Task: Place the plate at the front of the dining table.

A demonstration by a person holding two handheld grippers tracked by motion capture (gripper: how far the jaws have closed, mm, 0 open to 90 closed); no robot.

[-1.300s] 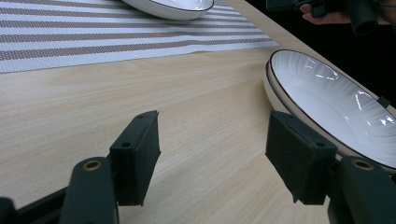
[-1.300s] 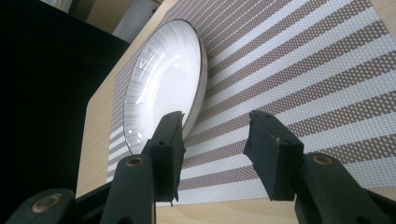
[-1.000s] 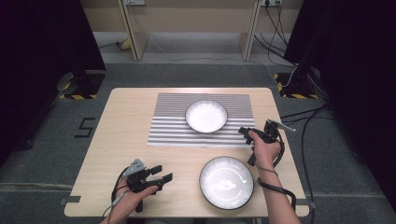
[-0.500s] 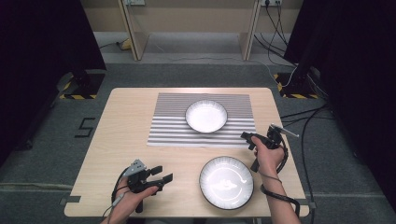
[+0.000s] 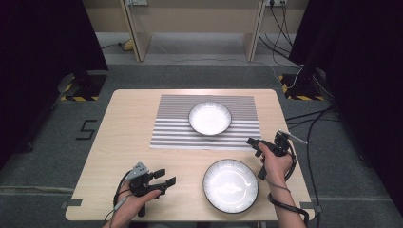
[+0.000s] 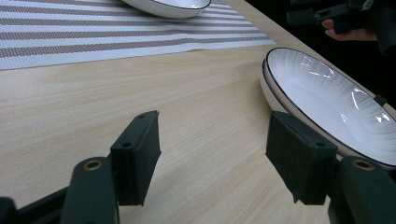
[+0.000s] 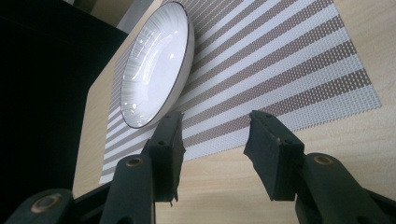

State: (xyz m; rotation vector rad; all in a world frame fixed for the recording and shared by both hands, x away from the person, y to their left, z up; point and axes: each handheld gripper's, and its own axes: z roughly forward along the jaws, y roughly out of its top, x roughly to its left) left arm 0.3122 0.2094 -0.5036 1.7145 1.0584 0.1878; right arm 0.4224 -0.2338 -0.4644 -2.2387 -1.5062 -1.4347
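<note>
A small white bowl (image 5: 209,118) with a dark rim rests on the striped placemat (image 5: 176,128) at the table's middle back. A larger white ribbed plate (image 5: 230,185) lies on bare wood near the front edge. My left gripper (image 5: 164,178) hovers at the front left, open and empty, its jaws aimed toward the plate (image 6: 336,107). My right gripper (image 5: 254,145) is held open and empty off the mat's front right corner, above the plate's far side. In the right gripper view the bowl (image 7: 154,70) lies beyond the jaws, on the placemat (image 7: 289,60).
The wooden table (image 5: 123,137) stands on grey floor, with cables (image 5: 309,118) trailing at the right. Dark curtains and black stands flank both sides. Wooden furniture legs stand behind the table.
My right gripper has drawn back from the placemat toward the front right, nearer the table's edge. The left gripper, bowl and plate have stayed put.
</note>
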